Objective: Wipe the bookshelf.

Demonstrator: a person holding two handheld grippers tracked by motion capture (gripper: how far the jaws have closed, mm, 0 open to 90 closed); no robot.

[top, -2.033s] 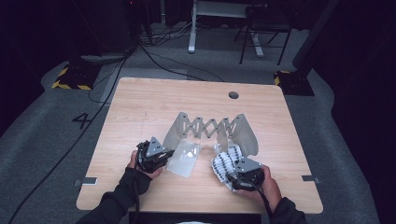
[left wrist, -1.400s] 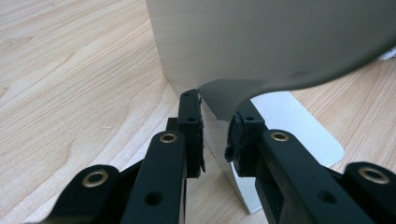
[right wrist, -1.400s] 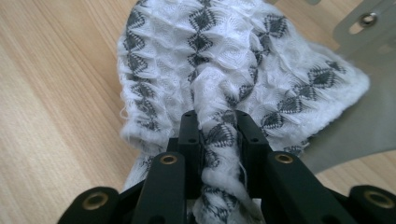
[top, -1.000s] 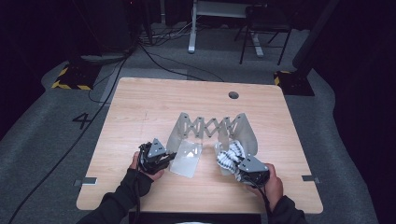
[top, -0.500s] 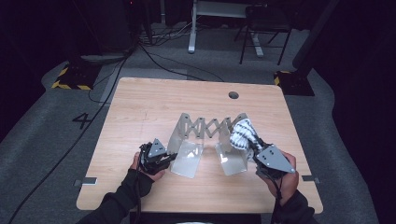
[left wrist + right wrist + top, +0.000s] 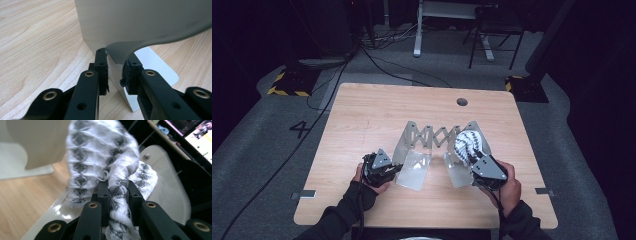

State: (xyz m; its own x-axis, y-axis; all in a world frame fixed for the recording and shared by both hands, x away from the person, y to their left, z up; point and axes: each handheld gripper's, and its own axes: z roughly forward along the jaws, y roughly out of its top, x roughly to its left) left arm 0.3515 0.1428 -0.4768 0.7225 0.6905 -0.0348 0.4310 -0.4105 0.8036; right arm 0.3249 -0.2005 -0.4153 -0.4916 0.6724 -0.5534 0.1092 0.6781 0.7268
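A grey metal extending rack (image 6: 437, 136) with a scissor lattice and two end plates stands mid-table. My left gripper (image 6: 393, 169) is at the near edge of the left end plate (image 6: 412, 167). In the left gripper view its jaws (image 6: 116, 62) are closed on that plate's (image 6: 140, 22) thin edge. My right gripper (image 6: 472, 159) is shut on a black-and-white patterned cloth (image 6: 466, 142), held up against the top of the right end plate (image 6: 457, 175). In the right gripper view the cloth (image 6: 95, 152) bunches out beyond the right gripper (image 6: 117, 187), over the pale plate (image 6: 170, 187).
The wooden table (image 6: 362, 115) has a round cable hole (image 6: 462, 102) at its back right. Beyond it on the dark floor are cables (image 6: 382, 65), a chair (image 6: 492, 30) and a desk leg (image 6: 418, 30).
My right gripper has lifted the cloth from low near the table's front up and away, onto the top of the right end plate. The left gripper has stayed on the left plate.
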